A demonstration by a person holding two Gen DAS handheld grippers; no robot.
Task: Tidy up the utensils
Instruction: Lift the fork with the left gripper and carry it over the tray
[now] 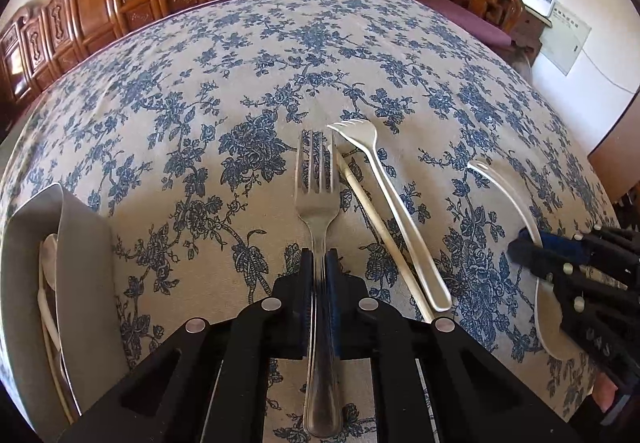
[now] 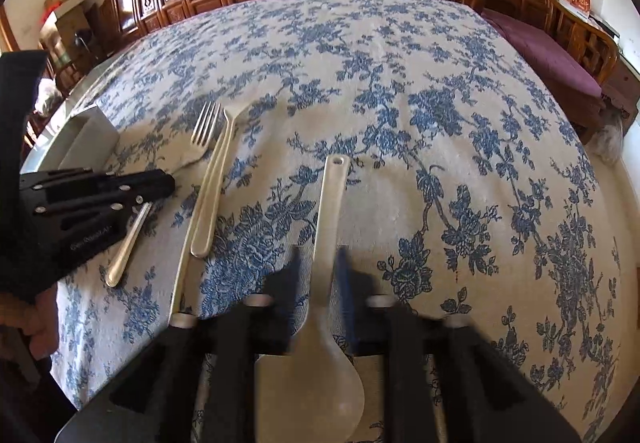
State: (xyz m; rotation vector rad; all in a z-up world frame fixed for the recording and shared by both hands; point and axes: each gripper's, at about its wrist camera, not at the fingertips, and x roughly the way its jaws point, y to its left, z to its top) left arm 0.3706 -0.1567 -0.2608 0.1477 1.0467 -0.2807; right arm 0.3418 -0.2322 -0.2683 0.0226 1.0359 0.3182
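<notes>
The left gripper (image 1: pixel 318 267) was closed tight on the handle of a metal fork (image 1: pixel 317 199), its tines pointing toward the far edge of the table (image 1: pixel 160 83). Just beside the fork on the floral cloth lay a white stick-like utensil (image 1: pixel 376 219) and a pale plastic fork (image 1: pixel 396 211), the two touching near their handles. A grey organizer tray (image 1: pixel 80 267) sat at the table's left edge, with white utensils already in one of its compartments.

The right gripper (image 2: pixel 318 275) had its jaws set either side of the handle of a white rice paddle (image 2: pixel 328 243), a narrow gap showing on each side; its fingers were blurred, so whether they had begun to press could not be told. The paddle's blade lay nearest the camera, its handle pointing toward the far edge.

The step in hand appeared to be picking up two pieces at once. The next move probably called for carrying the metal fork to the tray and lowering it into a free compartment, and for closing fully on the paddle before lifting.
</notes>
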